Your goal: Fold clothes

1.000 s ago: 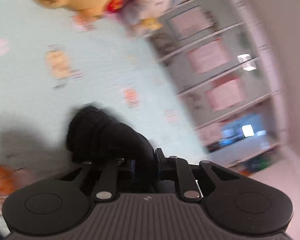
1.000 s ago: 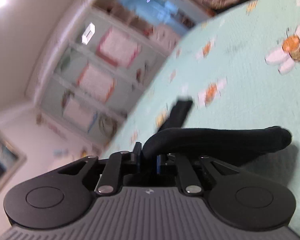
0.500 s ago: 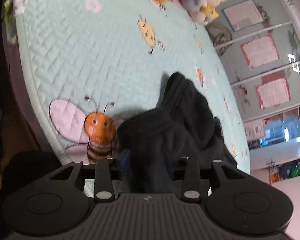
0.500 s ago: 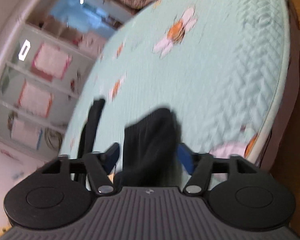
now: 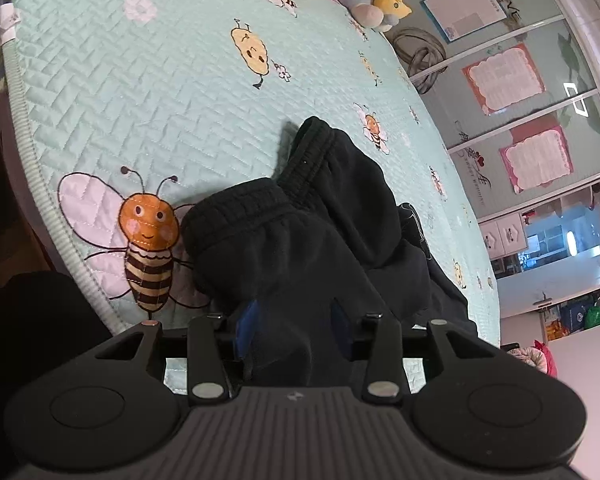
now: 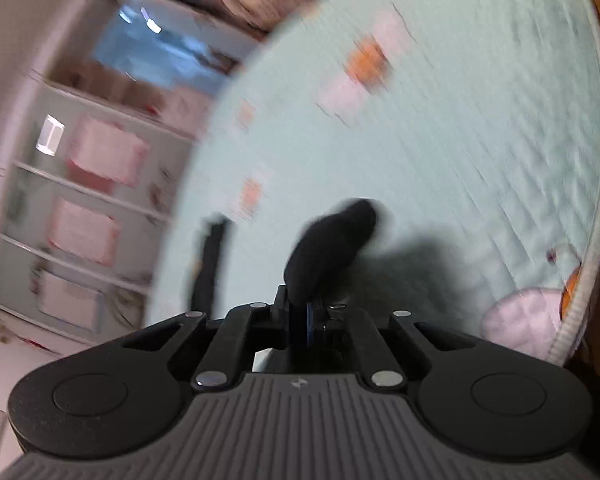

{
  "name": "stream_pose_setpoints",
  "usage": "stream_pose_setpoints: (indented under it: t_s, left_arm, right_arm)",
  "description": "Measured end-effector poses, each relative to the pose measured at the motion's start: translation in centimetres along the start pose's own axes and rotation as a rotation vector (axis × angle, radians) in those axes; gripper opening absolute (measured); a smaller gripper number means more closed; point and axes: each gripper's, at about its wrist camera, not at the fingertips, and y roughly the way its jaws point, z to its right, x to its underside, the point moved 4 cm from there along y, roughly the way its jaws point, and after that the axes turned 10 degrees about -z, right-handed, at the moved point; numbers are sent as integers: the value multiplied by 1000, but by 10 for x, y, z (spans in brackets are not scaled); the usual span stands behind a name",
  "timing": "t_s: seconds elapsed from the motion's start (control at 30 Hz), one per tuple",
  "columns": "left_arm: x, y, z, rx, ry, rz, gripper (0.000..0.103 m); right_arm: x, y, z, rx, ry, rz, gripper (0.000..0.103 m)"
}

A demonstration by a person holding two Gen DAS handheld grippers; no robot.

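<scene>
The black trousers (image 5: 308, 248), soft, thick and limp beside the bee (image 5: 148, 248), are best taken at the ribbed waistband; left tongs (image 5: 294, 332) stand wide around cloth, right tongs (image 6: 314, 320) pinch a fold.

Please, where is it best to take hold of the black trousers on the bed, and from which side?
Probably the ribbed elastic waistband of the black trousers: it is thick, bunched and raised off the quilt. Approach from the bee-print side, where the band's edge lies exposed.
</scene>
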Motion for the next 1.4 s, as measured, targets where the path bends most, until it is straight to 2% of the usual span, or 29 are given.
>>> stream_pose_setpoints:
  t_s: [0.1, 0.17, 0.37, 0.47, 0.6, 0.7, 0.83, 0.9, 0.93, 0.97, 1.0, 1.03, 1.13, 1.2, 1.23, 1.27, 1.3, 1.37, 1.4]
  left_arm:
    - [2, 12, 11, 18, 15, -19, 42]
    - [8, 16, 19, 39, 30, -34, 42]
    - [21, 8, 19, 59, 52, -32, 45]
    - [17, 8, 11, 44, 39, -31, 45]
    - [14, 15, 17, 54, 41, -37, 46]
    - [18, 25, 24, 57, 48, -62, 47]
    - [27, 32, 25, 48, 43, -94, 47]
    - [28, 30, 25, 41, 36, -92, 47]
    - [28, 28, 25, 39, 33, -86, 47]
    - [27, 25, 25, 36, 31, -79, 47]
    - [26, 23, 26, 32, 31, -71, 48]
    - [25, 21, 26, 29, 31, -64, 48]
    - [24, 18, 30, 35, 42, -53, 49]
    - [25, 22, 33, 45, 57, -62, 49]
    - [26, 25, 35, 48, 63, -69, 49]
    - [28, 28, 36, 50, 68, -78, 49]
    - [30, 32, 38, 49, 72, -87, 49]
    - [34, 38, 41, 47, 82, -106, 49]
    - [35, 41, 42, 46, 87, -115, 49]
  right_arm:
    - [-4, 3, 0, 16, 3, 6, 11]
    - [-6, 5, 1, 27, 4, 9, 27]
    - [-14, 11, 2, 60, 9, 20, 31]
    - [-17, 14, 5, 73, 14, 24, 45]
    - [-18, 8, 39, 58, 45, 15, 47]
    - [-19, 4, 65, 46, 68, 8, 55]
    - [-20, 9, 85, 49, 64, -7, 55]
    - [-19, 22, 82, 66, 32, -16, 51]
    - [-20, 25, 80, 68, 25, -11, 38]
    - [-21, 25, 76, 67, 15, -5, 16]
    - [-23, 20, 69, 60, 1, 4, 8]
    - [-25, 15, 63, 49, -13, 22, 4]
    - [-35, -16, 48, 45, -67, 154, 2]
    - [-42, -37, 40, 98, -104, 228, 8]
    - [-43, -44, 37, 104, -116, 225, 16]
    - [-42, -47, 33, 92, -124, 204, 34]
    - [-38, -51, 27, 89, -144, 202, 41]
    - [-24, -60, 6, 87, -237, 227, 49]
    - [-15, -57, -8, 53, -305, 201, 51]
